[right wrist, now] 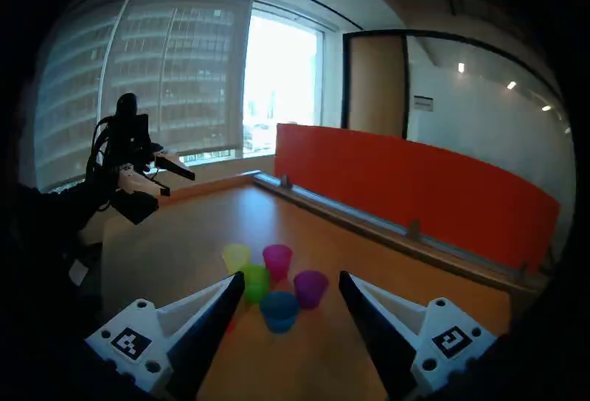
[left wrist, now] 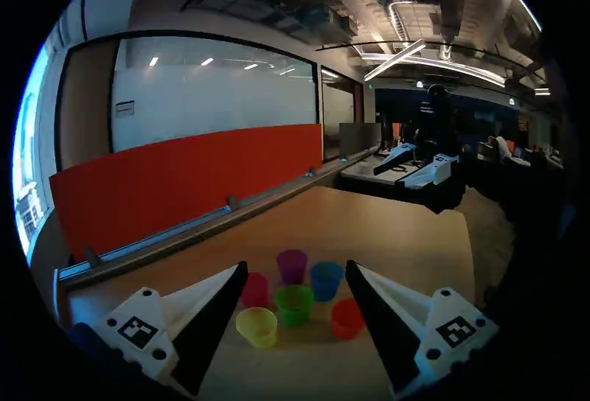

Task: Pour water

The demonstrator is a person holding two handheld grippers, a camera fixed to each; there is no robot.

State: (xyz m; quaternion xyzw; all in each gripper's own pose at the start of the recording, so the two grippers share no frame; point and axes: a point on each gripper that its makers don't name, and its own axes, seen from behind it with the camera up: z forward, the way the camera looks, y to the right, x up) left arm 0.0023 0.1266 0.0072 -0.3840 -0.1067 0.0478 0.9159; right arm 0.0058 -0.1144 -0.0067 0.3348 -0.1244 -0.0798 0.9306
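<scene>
1. The left gripper is spread wide with nothing between its fingers. It faces down the wooden table.
2. In the left gripper view, 6 small cups stand upright in a tight cluster on the table, framed by the 2 fingers:
   - far: the purple cup, with the blue cup to its right and the pink cup to its left
   - middle: the green cup
   - near left: the yellow cup
   - near right: the orange cup
3. The cups' insides look bare, but I cannot tell whether any holds water.
4. The right gripper is also spread wide and empty. It faces the same cluster from another side, where the blue cup sits nearest.
5. A red divider panel runs along the table's left edge.
</scene>
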